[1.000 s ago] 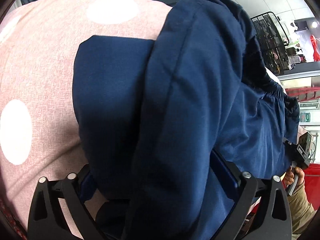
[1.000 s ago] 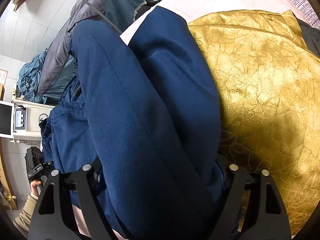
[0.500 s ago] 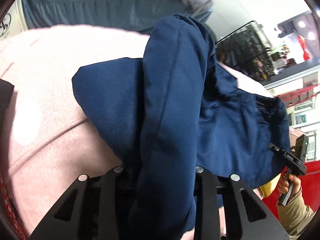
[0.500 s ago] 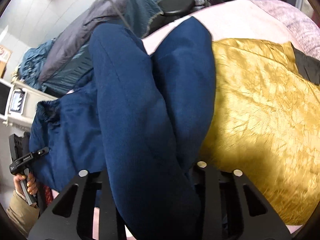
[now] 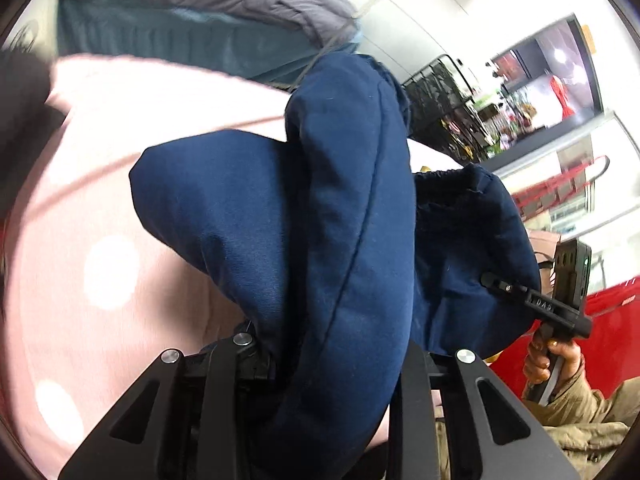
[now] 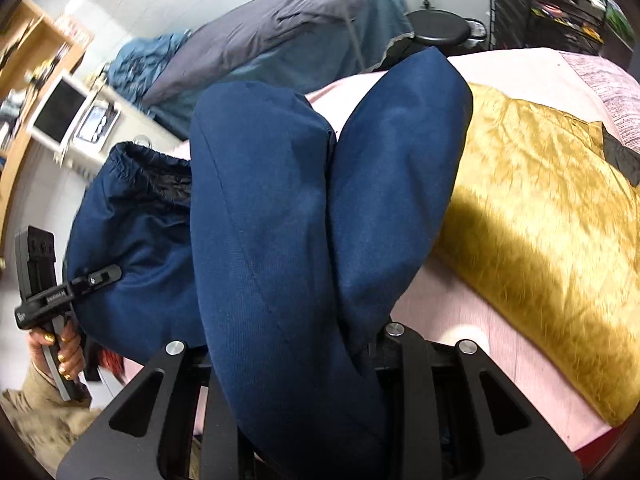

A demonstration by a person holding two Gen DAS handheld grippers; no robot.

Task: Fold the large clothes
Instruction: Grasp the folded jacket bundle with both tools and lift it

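1. Both grippers are clamped on the navy trousers [image 5: 348, 216]: the left gripper [image 5: 320, 364] has its jaws drawn in on a thick roll of leg fabric, and the right gripper [image 6: 296, 360] pinches the matching roll on its own side.
2. Relative to the pink bedspread [image 5: 120, 184], the trousers are lifted above it, with folded leg ends jutting forward over the spread and the elastic waistband [image 6: 148, 164] sagging in a loose pouch between the two tools.
3. Beside the trousers on the same bedspread lies a gold satin cloth [image 6: 540, 216]; judged from the right wrist view, the lowering path should stay on the bare pink side of it so the layers do not drag it along.
4. To do this step well, keep both grips level and equally far over the bedspread, so the two legs stay stacked edge to edge.
5. Draw the tools slightly apart to take the slack from the waistband pouch before setting down; otherwise it will probably bunch under the fold.
6. Lay the far ends onto the bedspread first, then the held part, and release only once the cloth lies flat.
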